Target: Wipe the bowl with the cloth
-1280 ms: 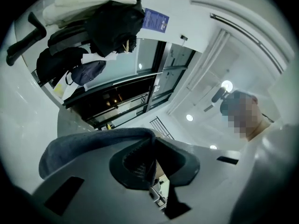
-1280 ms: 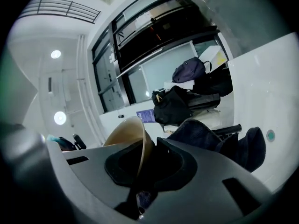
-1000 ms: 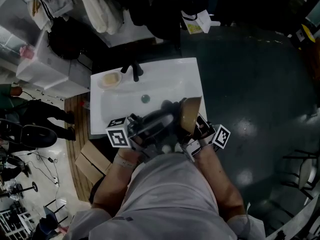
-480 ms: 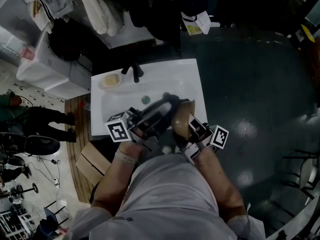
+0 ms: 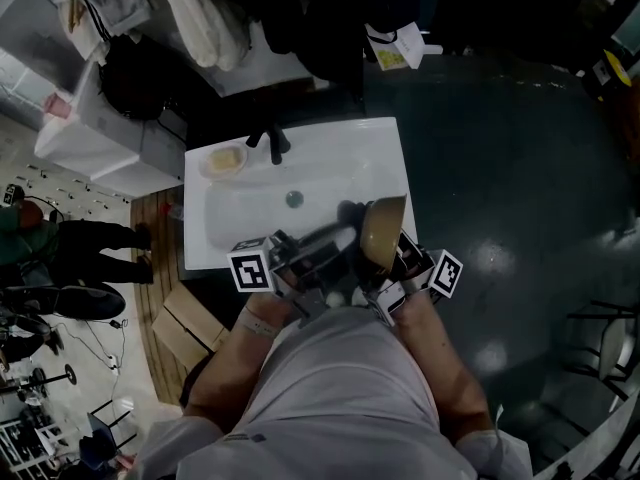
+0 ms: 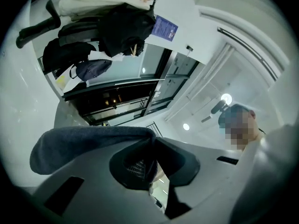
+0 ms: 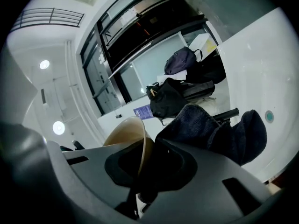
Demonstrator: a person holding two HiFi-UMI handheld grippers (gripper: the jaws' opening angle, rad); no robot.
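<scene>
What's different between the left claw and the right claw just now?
The left claw is clamped on a soft, dark cloth; the right claw pinches the rim of a hard, tan bowl. The left claw's load is bunched up, the right claw's stands tilted on edge. Both are shut, close together at the white sink's near edge.

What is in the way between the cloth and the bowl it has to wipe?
Nothing visible. The left gripper is shut on the dark cloth, the right gripper holds the tan bowl by its rim, and the cloth sits right beside the bowl over the white sink.
</scene>
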